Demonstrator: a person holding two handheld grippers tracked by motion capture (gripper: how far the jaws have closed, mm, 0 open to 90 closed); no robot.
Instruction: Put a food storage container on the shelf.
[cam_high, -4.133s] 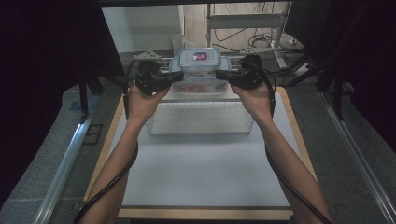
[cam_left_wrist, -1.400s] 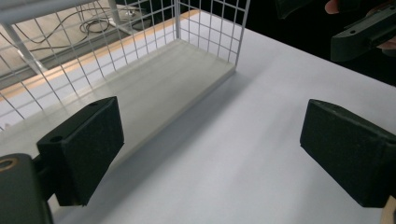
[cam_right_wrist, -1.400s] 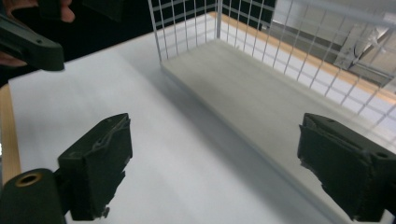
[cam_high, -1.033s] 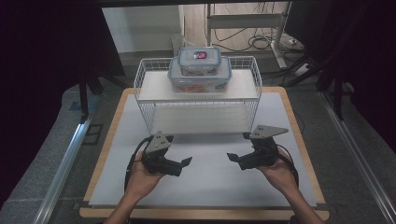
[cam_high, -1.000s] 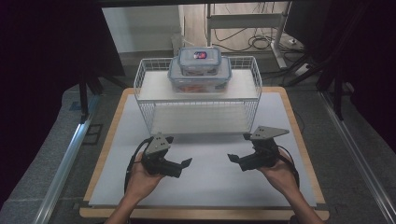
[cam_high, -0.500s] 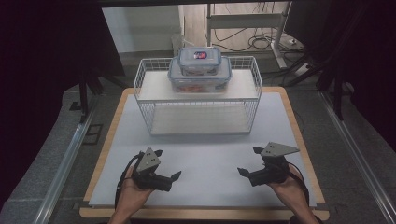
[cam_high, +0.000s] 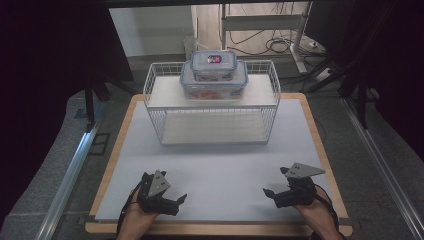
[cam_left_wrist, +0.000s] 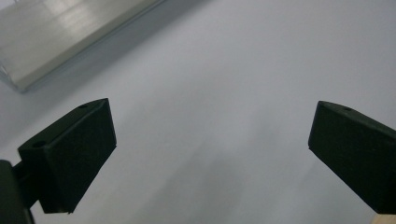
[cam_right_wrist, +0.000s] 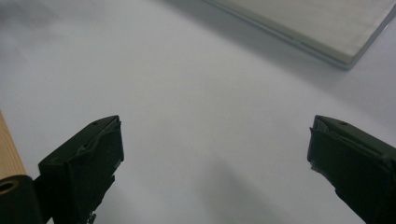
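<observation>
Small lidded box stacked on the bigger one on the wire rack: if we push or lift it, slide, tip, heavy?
The small box looks like smooth hard plastic sitting on the bigger box's lid, so a sideways push would probably slide it rather than tip it: it is low and wide. Likely stiff to grip. Its weight is uncertain, since its contents can't be made out.

L claw (cam_high: 181, 200) sits lower left of the high view, held in L hand (cam_high: 136, 220), jaws wide apart, nothing between, tips aimed toward frame centre. R claw (cam_high: 267, 193) lower right, in R hand (cam_high: 316, 215), jaws likewise spread and empty, grey plate on top.
</observation>
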